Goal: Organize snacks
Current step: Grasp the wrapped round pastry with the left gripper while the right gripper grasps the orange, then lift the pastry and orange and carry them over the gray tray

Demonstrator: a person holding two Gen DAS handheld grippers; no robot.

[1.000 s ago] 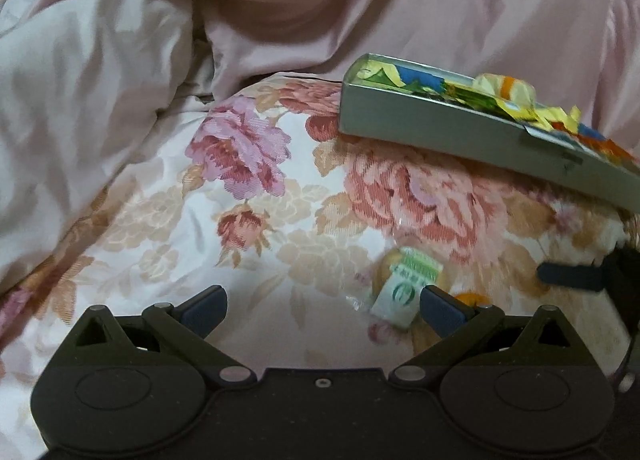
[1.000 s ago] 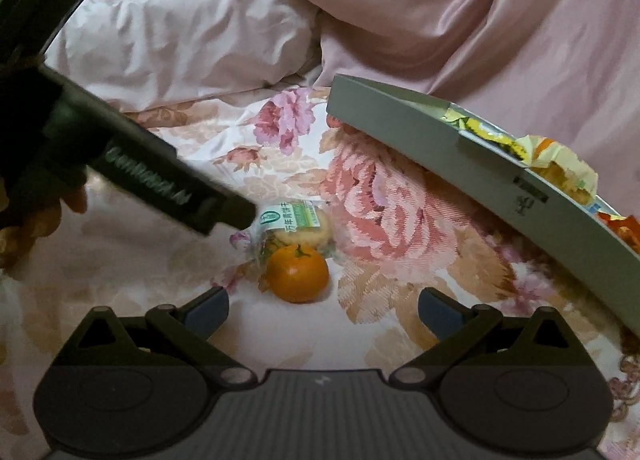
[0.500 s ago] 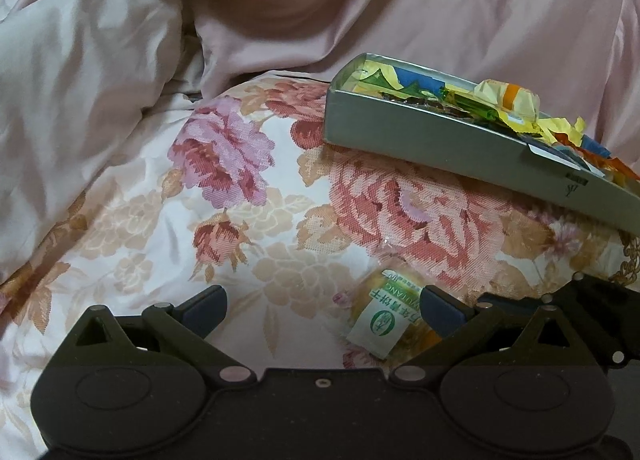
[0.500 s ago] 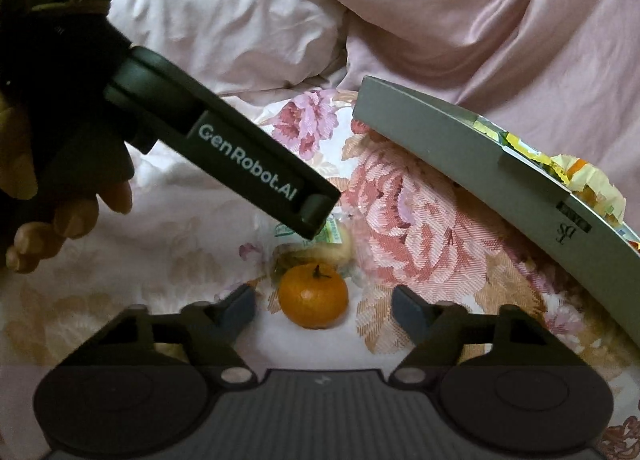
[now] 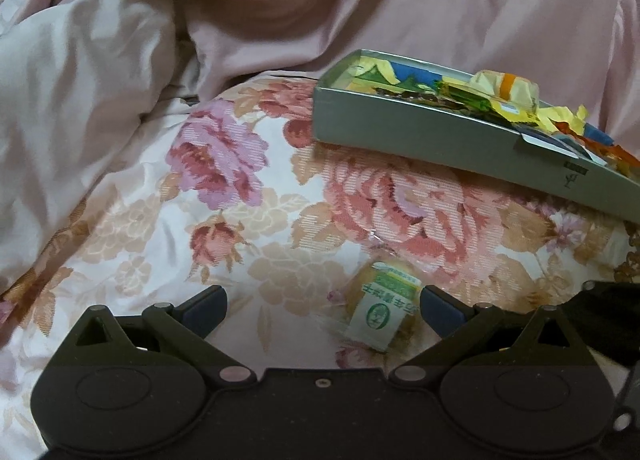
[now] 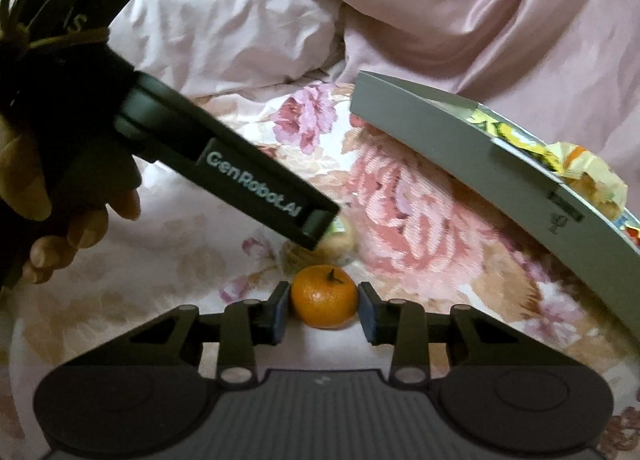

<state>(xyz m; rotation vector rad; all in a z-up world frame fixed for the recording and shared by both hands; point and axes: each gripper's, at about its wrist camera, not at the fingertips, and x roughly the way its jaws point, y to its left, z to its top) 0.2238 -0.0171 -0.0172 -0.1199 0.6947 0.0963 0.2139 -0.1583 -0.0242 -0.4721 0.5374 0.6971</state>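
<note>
The right gripper [image 6: 324,314] is closing its jaws around the mandarin [image 6: 324,296] lying on the floral bedspread [image 6: 420,228], pads seemingly just short of the peel, so it could roll off the soft fabric, while the left gripper [image 5: 322,310] hangs wide open over the wrapped pastry [image 5: 382,306].

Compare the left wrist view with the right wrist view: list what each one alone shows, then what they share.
Left wrist only: the left gripper head-on, jaws wide, and the tray's colourful inside.

Right wrist only: the mandarin between the closing jaws of the right gripper, with slight gaps either side, and the person's hand.

Shared: grey tray of snacks, wrapped pastry, floral bedspread, pink quilt.
</note>
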